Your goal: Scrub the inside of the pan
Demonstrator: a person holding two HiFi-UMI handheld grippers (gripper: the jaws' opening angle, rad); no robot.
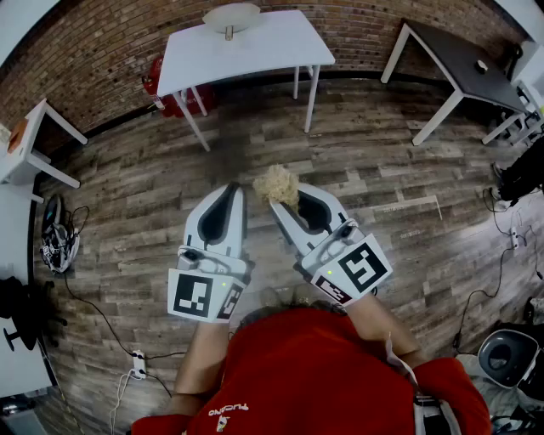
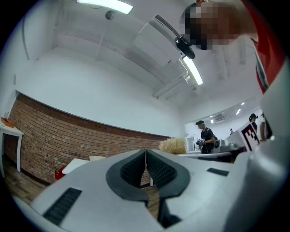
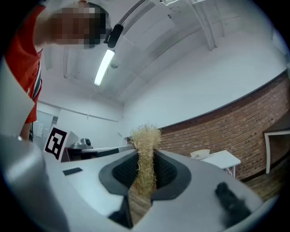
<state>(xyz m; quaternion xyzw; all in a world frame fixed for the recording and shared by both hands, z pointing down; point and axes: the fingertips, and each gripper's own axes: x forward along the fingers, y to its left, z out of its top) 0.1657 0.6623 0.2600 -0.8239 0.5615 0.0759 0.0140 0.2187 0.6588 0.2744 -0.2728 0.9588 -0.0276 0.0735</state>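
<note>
In the head view both grippers are held side by side at chest height over the wooden floor. My right gripper [image 1: 285, 200] is shut on a straw-coloured fibre scrubber [image 1: 275, 184], whose tuft sticks out past the fingertips. The right gripper view shows the scrubber [image 3: 146, 140] pinched between the dark pads of the right gripper [image 3: 145, 156]. My left gripper [image 1: 231, 189] is shut with nothing in it; in its own view the left gripper [image 2: 145, 155] has its pads pressed together. The scrubber [image 2: 172, 145] shows just to its right. No pan is visible in any view.
A white table [image 1: 280, 53] with a pale bowl [image 1: 231, 17] stands ahead by the brick wall, a red canister [image 1: 161, 89] beside it. A dark table [image 1: 463, 61] is at the right. Cables and a power strip [image 1: 136, 365] lie on the floor. A person in black [image 2: 206, 136] stands far off.
</note>
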